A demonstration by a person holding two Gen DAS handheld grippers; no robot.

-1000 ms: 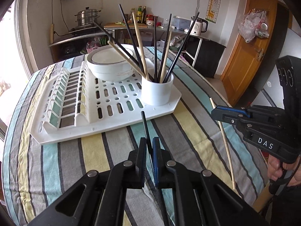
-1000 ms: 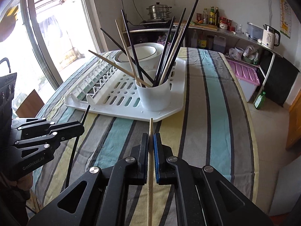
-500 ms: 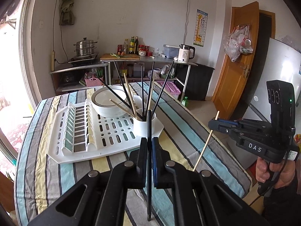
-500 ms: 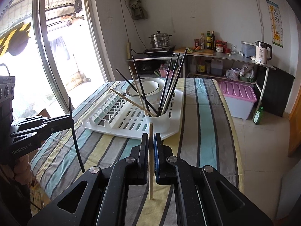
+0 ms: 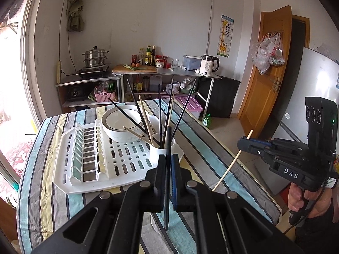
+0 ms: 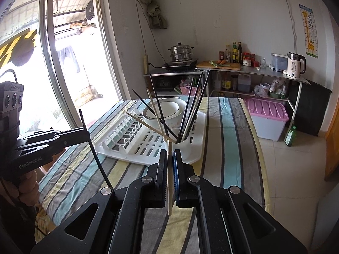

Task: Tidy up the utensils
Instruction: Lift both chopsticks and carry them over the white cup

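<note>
Chopsticks are what we are handling: our left gripper (image 5: 168,182) is clamping a black chopstick (image 5: 168,146) upright between its closed jaws, and our right gripper (image 6: 169,177) is clamping a pale wooden chopstick (image 6: 169,169) the same way, both raised above the striped counter (image 5: 211,148). Ahead of us a white cup (image 5: 162,150) is standing at the near corner of the white drying rack (image 5: 118,169), already bristling with black and wooden chopsticks that are fanning outward, with a white bowl (image 5: 118,127) sitting just behind it on the rack. We are judging the step in hand to be carrying each stick over the cup and dropping it in. To do that well, we are thinking of going one hand at a time, bringing the lower tip down through a gap in the fan near the cup's middle, keeping the stick close to vertical, and letting go only once the tip is well inside, so that the leaning sticks are not knocked and the light cup is not tipped. Our own gripper bodies are hiding the counter directly below us, so we cannot tell whether more utensils are lying there. The cup's inside is screened by the sticks, and how much room remains is hard to make out.
</note>
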